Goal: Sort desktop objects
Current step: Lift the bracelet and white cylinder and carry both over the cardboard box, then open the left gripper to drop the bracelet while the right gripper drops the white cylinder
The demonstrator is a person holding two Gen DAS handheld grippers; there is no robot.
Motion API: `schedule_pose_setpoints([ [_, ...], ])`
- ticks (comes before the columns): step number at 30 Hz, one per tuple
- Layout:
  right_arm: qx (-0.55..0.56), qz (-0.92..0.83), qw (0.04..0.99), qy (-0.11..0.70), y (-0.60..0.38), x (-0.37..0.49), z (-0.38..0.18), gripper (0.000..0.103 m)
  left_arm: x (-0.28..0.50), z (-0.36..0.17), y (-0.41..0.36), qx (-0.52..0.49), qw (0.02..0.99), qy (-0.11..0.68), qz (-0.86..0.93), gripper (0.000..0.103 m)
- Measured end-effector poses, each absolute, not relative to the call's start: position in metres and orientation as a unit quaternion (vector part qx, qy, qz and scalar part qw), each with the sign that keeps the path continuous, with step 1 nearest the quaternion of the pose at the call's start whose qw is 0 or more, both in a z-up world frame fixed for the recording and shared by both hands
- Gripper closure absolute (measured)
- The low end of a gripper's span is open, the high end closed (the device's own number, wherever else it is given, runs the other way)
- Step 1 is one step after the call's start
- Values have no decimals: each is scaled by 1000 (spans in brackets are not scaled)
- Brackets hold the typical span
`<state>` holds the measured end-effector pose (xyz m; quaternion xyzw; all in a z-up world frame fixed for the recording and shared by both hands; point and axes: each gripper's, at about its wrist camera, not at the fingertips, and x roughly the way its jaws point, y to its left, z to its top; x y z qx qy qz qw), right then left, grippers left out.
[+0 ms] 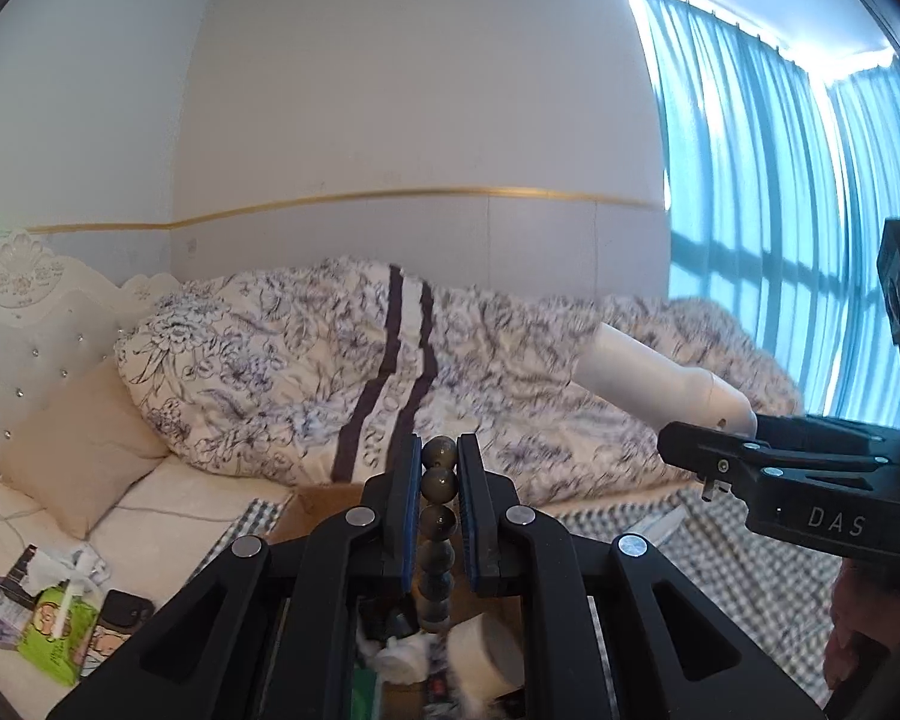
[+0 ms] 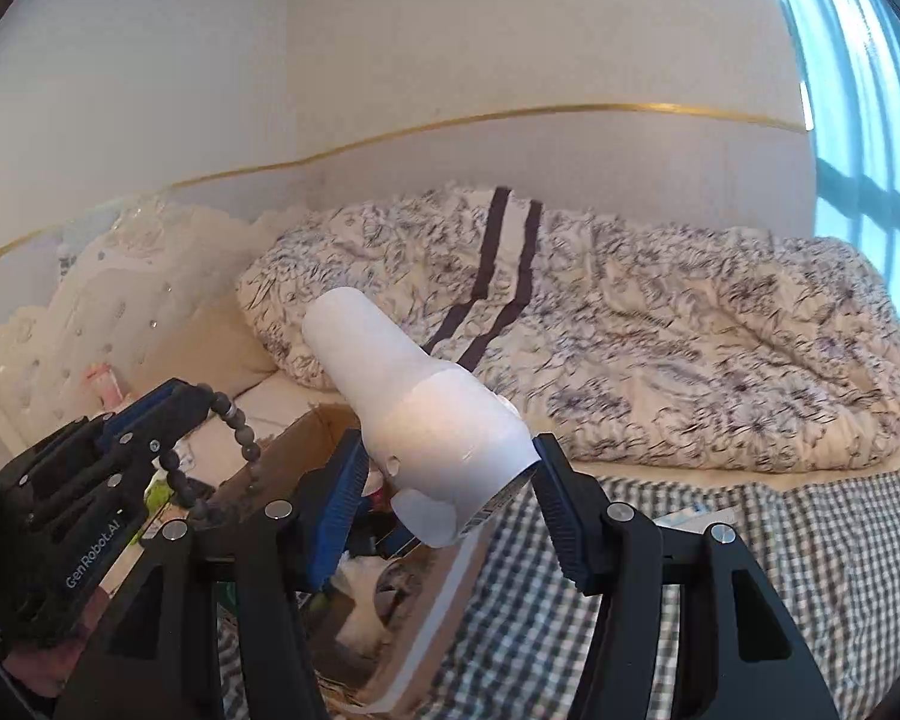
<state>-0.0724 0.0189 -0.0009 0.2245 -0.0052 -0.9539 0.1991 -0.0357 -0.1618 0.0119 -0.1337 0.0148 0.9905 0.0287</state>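
Note:
My left gripper [image 1: 438, 462] is shut on a string of dark round beads [image 1: 438, 483] that hangs down between its blue pads. In the right wrist view the same bead string [image 2: 234, 417] dangles from the left gripper [image 2: 177, 393] at the left. My right gripper [image 2: 447, 480] is shut on a white plastic bottle [image 2: 414, 405], which points up and to the left; from the left wrist view the bottle [image 1: 660, 375] sticks out of the right gripper [image 1: 696, 438] at the right. Both grippers are raised over an open cardboard box [image 2: 306, 444].
The box [image 1: 306, 507] holds clutter: a white roll [image 1: 486, 654], white tissue [image 1: 399, 657] and small dark items. It rests on a checked cloth [image 2: 750, 546] on a bed with a floral duvet [image 1: 306, 372]. A green tissue pack [image 1: 60, 630] lies at the left. A hand [image 1: 852, 630] shows at the right edge.

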Motion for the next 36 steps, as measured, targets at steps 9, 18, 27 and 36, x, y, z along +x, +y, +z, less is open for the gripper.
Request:
schedule_pose_setpoints([
  [9, 292, -932, 216, 17, -21, -105, -45, 47, -83, -22, -189, -248, 10, 11, 969, 92],
  [18, 338, -910, 236, 51, -53, -117, -85, 47, -104, -60, -207, -324, -23, 3, 946, 92],
  [27, 359, -900, 241, 57, -67, -120, -105, 47, -105, -67, -214, -333, -35, 5, 942, 88],
  [36, 319, -914, 247, 41, -50, -106, -93, 23, -99, -50, -210, -309, -40, -4, 950, 78],
])
